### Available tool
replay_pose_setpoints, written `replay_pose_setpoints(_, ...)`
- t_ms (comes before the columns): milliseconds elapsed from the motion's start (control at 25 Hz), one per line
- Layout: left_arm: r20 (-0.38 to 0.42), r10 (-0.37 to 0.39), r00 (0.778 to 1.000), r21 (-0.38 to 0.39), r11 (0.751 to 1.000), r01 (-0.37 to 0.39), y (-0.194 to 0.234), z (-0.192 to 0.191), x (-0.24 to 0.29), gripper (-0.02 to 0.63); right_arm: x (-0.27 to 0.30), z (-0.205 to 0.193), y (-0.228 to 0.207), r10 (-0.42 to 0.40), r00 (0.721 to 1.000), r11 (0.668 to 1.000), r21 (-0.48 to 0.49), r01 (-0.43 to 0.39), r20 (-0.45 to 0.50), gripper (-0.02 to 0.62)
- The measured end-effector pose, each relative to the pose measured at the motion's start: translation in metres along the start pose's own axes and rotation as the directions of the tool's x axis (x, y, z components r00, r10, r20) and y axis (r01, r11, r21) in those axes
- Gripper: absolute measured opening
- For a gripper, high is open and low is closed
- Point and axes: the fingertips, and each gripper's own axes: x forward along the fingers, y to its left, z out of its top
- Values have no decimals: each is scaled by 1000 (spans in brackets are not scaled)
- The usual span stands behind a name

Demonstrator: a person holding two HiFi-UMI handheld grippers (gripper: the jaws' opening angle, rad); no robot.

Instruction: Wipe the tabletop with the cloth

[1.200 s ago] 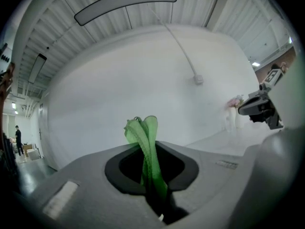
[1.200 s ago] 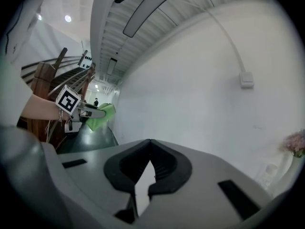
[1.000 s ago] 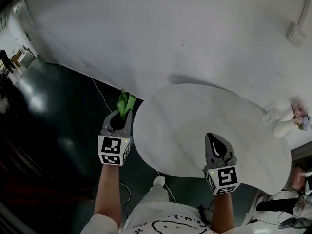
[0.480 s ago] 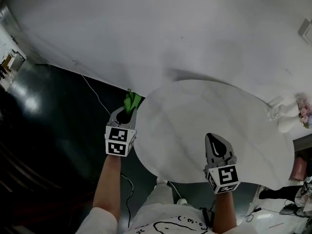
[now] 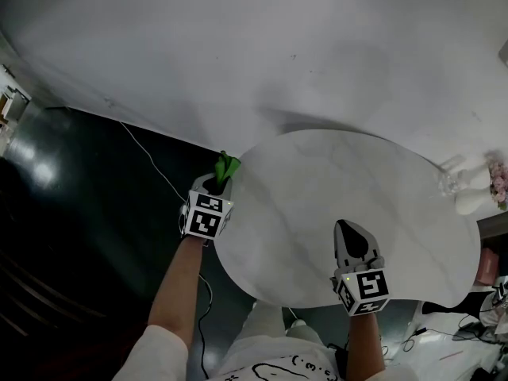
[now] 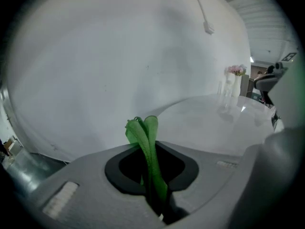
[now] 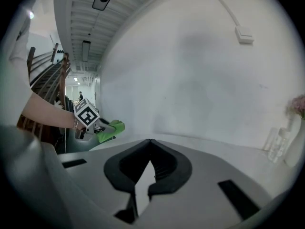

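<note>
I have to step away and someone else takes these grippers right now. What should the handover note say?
Left gripper: shut on the green cloth, at the left edge of the round table. Whether the cloth touches the top is unclear.
Right gripper: shut, empty, over the near edge.
Done: cloth is gripped and brought to the table.
Left: wipe across the tabletop, probably steering clear of the vase at the far right.

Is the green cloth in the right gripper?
No, the left gripper clamps the green cloth; the right gripper is shut on nothing.
</note>
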Motion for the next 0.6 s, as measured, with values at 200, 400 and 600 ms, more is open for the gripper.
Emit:
replay_pose_setpoints(200, -87, -11, 996, 5, 1000, 11, 2, -8, 30, 50, 10, -6, -7, -11, 999, 1000, -1, 11, -31, 0)
replay_pose_setpoints(400, -149, 13, 989, 4, 1000, -12, 5, -16, 45, 51, 8, -16, -10, -19, 998, 1000, -7, 19, -58, 0)
replay_pose_setpoints(600, -176, -17, 984, 9, 1000, 19, -7, -24, 56, 49, 4, -23, -14, -36, 997, 999, 5, 36, -67, 0)
